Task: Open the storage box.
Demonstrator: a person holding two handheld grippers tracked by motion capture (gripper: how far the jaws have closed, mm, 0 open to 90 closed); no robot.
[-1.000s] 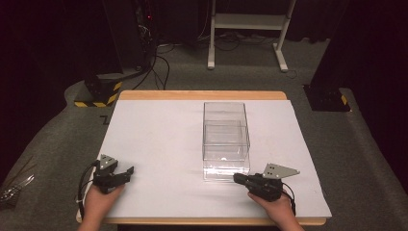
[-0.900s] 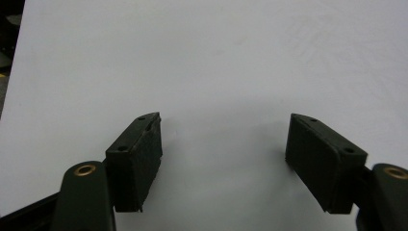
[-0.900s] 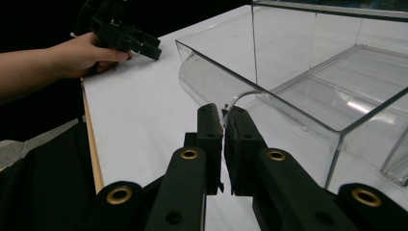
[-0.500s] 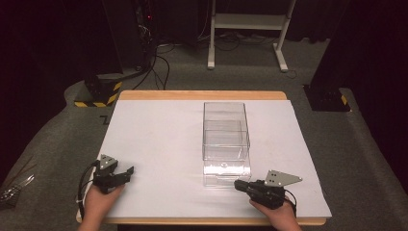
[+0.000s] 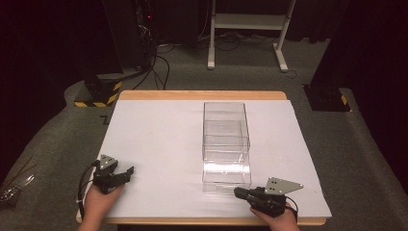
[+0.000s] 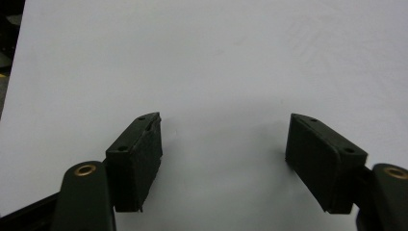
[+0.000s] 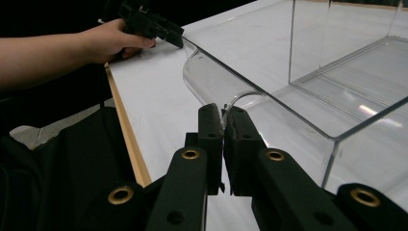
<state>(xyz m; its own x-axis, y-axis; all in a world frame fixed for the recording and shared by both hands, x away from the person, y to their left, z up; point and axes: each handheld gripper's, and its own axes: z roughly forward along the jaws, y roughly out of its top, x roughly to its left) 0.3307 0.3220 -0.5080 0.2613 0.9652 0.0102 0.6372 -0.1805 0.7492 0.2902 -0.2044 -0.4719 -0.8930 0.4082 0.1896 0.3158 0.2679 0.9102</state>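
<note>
- Near the front edge of the surface (image 5: 159, 125), on my right side, my right gripper (image 7: 223, 126) lies low, pointing left toward the near end of the clear box (image 5: 226, 144), which stands lengthways just right of the middle of the white sheet.
- Its jaws are pressed almost together, with only a thin slit between the pads. From the right gripper view they sit right at the curved lip on the box's near wall. Something thin and clear may be pinched between them, but I cannot tell for sure whether they grip the lip or merely touch it.
- My left gripper (image 6: 223, 139) rests at the front left, well apart from the box. Its jaws stand wide apart, holding nothing, with bare white sheet between them.
- Risk one, as I judge it: if I pull or lift with so slight a purchase on smooth plastic, the lip could slide out of the pads and the box stay put or skid.
- Risk two: the box looks light and empty, so a sideways tug from one corner could swing it round on the sheet or tip it, since nothing braces the far end.
- Risk three: my right hand (image 5: 272, 219) sits at the very edge of the surface, so drawing the box toward me could bring it over that edge.
</note>
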